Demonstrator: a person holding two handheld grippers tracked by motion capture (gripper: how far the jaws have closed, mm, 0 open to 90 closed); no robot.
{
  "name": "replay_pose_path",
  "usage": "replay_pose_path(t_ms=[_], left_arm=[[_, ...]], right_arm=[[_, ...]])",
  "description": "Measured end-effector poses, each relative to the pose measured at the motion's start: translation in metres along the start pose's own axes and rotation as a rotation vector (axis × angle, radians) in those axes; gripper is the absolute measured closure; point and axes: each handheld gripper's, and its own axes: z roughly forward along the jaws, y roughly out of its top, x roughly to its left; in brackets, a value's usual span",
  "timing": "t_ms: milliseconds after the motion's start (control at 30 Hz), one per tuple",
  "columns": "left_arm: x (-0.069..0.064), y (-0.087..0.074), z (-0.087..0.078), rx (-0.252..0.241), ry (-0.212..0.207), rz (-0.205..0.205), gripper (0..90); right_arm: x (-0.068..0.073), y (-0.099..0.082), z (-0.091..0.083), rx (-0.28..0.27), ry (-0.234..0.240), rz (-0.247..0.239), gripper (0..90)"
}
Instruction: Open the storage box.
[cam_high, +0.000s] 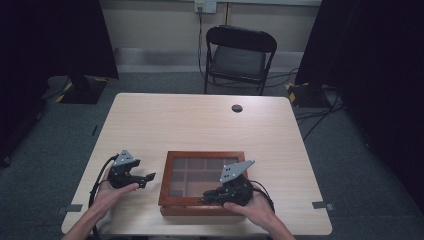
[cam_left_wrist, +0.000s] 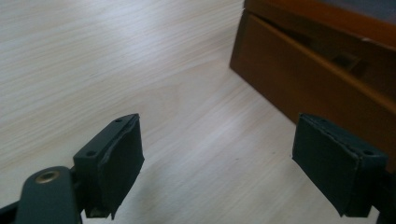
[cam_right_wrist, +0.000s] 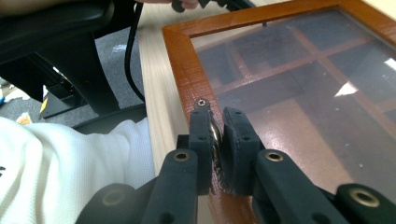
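Two grippers at work. Right gripper is clamped on the small metal latch at the wooden box's near rim, likely to lift the glass lid. Left gripper hovers with jaws apart beside the box's left wall, nothing between them. Counter beyond lies open.

Dim, soft high view, dark corners, glare on the glass lid, near jaws blurred
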Motion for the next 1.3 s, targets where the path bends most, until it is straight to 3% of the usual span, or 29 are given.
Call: replay_pose_path(t_ms=[400,667,867,1033,1133,1300], left_arm=[[-0.02,0.008,-0.008,-0.062,-0.089,0.015,15.7],[-0.031,0.011,-0.008,-0.076,-0.116,0.064,15.7],[-0.037,0.012,-0.009,-0.099,-0.146,0.064,15.7],[-0.042,0.015,-0.01,-0.121,-0.158,0.081,15.7],[-0.044,0.016,-0.012,-0.132,-0.144,0.099,16.2],[-0.042,0.015,-0.012,-0.134,-0.146,0.093,15.5]], right_arm=[[-0.001,0.016,-0.011,-0.008,-0.006,-0.009,82.7],[-0.002,0.023,-0.015,-0.006,-0.006,-0.008,82.7],[-0.004,0.025,-0.019,-0.039,-0.001,0.004,82.7],[-0.004,0.026,-0.02,-0.038,-0.006,0.0,82.7],[-0.004,0.027,-0.021,-0.041,-0.01,0.0,82.7],[-0.005,0.026,-0.022,-0.041,-0.01,0.022,78.3]])
